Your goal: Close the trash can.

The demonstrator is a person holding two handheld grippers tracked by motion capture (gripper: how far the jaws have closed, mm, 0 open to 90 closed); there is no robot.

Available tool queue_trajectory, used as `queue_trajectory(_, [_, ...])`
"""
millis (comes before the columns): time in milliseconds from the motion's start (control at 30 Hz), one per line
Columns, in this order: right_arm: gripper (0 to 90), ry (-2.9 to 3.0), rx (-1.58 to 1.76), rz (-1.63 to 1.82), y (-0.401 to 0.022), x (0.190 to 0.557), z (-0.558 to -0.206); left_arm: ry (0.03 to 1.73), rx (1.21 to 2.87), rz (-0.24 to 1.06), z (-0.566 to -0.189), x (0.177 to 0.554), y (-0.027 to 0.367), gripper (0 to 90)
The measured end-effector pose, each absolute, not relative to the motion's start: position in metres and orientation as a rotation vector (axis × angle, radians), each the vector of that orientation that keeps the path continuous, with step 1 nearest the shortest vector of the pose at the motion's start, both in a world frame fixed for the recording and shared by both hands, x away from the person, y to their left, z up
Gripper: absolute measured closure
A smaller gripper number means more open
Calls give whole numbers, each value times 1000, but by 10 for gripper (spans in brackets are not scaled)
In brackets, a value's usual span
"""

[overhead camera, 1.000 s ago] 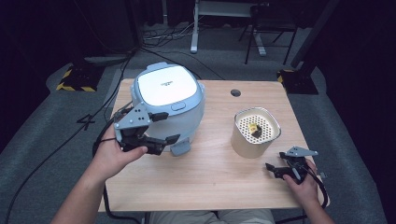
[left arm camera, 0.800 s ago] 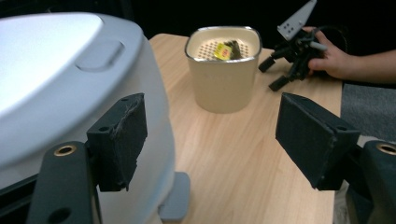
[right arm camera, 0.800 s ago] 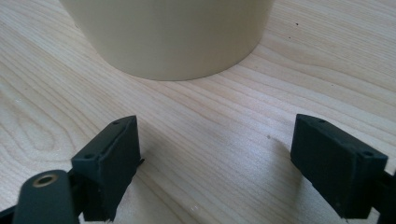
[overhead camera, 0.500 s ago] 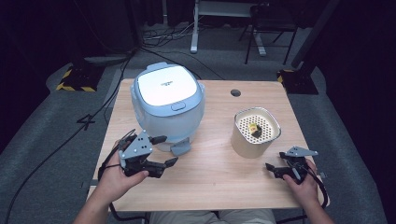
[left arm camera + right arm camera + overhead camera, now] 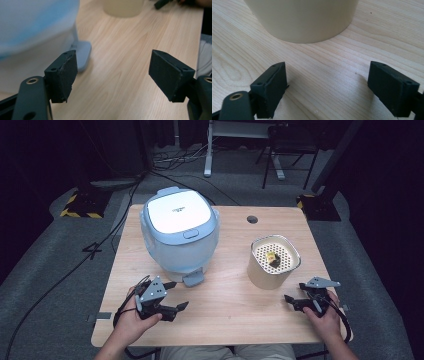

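A light-blue rice cooker (image 5: 180, 232) with a white lid stands shut at the table's middle left. Right of it stands a cream pot (image 5: 274, 260) with a perforated insert holding a small yellow piece (image 5: 271, 258). My left gripper (image 5: 176, 295) rests open near the front edge, just in front of the cooker's small front tab (image 5: 193, 279). In the left gripper view the left gripper (image 5: 112, 72) has only bare wood between its jaws, with the cooker (image 5: 32, 25) to its left. My right gripper (image 5: 295, 292) lies open at the front right. In the right gripper view the right gripper (image 5: 327, 87) faces the pot's wall (image 5: 302, 17), holding nothing.
The wooden table (image 5: 235, 310) has a round cable hole (image 5: 252, 219) at its back. Cables cross the grey floor at the left, near a yellow-black striped marker (image 5: 77, 212). A chair and a desk frame stand behind the table.
My left gripper has drawn back from the cooker's side toward the table's front edge and come down. The right gripper has not moved.
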State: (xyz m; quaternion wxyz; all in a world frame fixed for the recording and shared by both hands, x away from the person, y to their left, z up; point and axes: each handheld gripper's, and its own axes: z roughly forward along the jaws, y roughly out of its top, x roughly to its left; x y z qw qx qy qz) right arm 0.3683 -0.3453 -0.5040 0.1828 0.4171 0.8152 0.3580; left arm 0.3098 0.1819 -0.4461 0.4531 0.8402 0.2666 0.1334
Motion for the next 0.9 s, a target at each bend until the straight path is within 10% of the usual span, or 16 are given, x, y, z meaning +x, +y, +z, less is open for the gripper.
queue_trajectory(900, [162, 2300, 1176, 1010, -345, 368, -504, 875, 2241, 326, -504, 322, 176, 149])
